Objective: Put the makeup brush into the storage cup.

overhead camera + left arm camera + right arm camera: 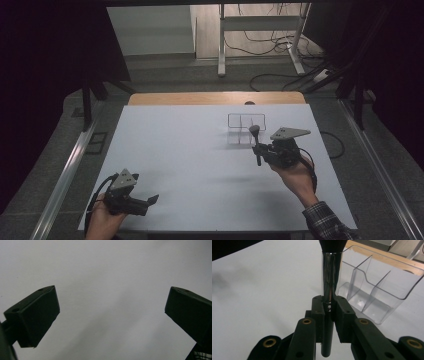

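Right gripper: clamped tight on a makeup brush, jaws pinching the handle just below the shiny metal collar.
Brush axis: upright, bristles up, black handle end hanging below the jaws.
Organizer: clear plastic, divided into compartments, just beyond the brush in the high view and close beside it in the right gripper view.
Nearer hand: the right, easily.
Gap: brush looks clear of the organizer, though the transparent walls make that hard to call.
Left gripper: jaws wide apart, nothing between them, low over the white table, well apart from the organizer.

floor: grey carpet | cables by white desk frame | surroundings: dark
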The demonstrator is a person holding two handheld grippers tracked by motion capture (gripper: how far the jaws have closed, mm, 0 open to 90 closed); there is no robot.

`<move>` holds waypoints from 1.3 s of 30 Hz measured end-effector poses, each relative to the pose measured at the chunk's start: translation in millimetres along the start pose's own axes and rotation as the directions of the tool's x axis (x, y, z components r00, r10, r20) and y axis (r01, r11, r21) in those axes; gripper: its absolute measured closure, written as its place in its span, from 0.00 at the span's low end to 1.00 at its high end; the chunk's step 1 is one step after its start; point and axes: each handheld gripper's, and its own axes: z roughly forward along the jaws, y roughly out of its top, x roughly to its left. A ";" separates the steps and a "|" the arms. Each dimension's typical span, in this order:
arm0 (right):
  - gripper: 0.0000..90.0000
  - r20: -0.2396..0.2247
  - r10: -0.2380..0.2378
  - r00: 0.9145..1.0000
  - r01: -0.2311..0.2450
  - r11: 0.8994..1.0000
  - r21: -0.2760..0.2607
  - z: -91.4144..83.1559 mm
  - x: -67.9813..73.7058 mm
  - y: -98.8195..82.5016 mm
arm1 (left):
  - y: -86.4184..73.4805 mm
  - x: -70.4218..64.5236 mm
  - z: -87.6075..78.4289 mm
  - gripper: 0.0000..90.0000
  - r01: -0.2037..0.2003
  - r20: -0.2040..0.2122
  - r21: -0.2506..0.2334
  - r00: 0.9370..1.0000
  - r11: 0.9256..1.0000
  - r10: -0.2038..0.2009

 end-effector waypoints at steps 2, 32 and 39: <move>0.88 0.003 0.006 1.000 -0.006 1.000 0.000 0.1 -3.6 1.4 | -1.0 0.7 -0.8 0.00 0.004 -0.004 0.001 1.000 1.000 -0.004; 0.88 0.025 0.074 0.997 -0.073 0.996 -0.042 8.5 -34.2 17.8 | -12.8 8.5 -8.2 0.00 0.023 -0.056 0.023 0.998 0.999 -0.022; 0.88 0.029 0.092 0.995 -0.091 0.994 -0.057 9.5 -41.7 22.9 | -12.8 8.6 -7.7 0.00 0.021 -0.051 0.026 0.999 0.999 -0.020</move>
